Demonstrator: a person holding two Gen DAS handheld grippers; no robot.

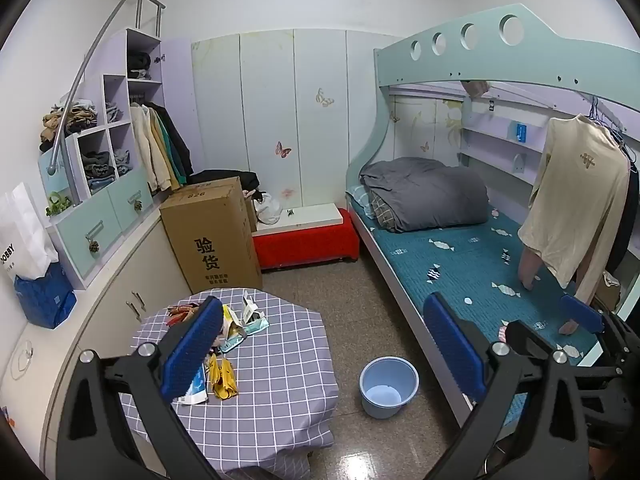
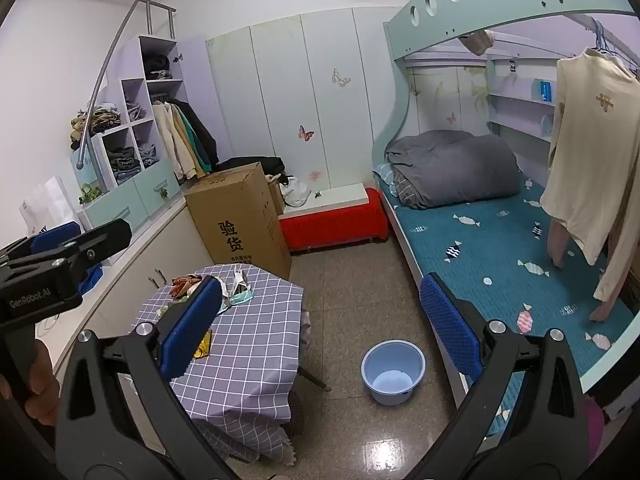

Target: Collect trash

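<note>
Nearest, the left tool (image 1: 320, 344) and the right tool (image 2: 320, 328) are held with jaws spread wide and nothing between them. Just beyond, crumpled wrappers and paper scraps of trash (image 1: 236, 332) are seen scattered on the small tabletop covered in grey checked cloth (image 1: 276, 360). A round light-blue plastic bucket (image 1: 389, 386) stands on the floor beside it, near the teal-sheeted bunk bed (image 1: 472, 264). Farther back, a tall brown cardboard box (image 1: 212, 232) is placed.
</note>
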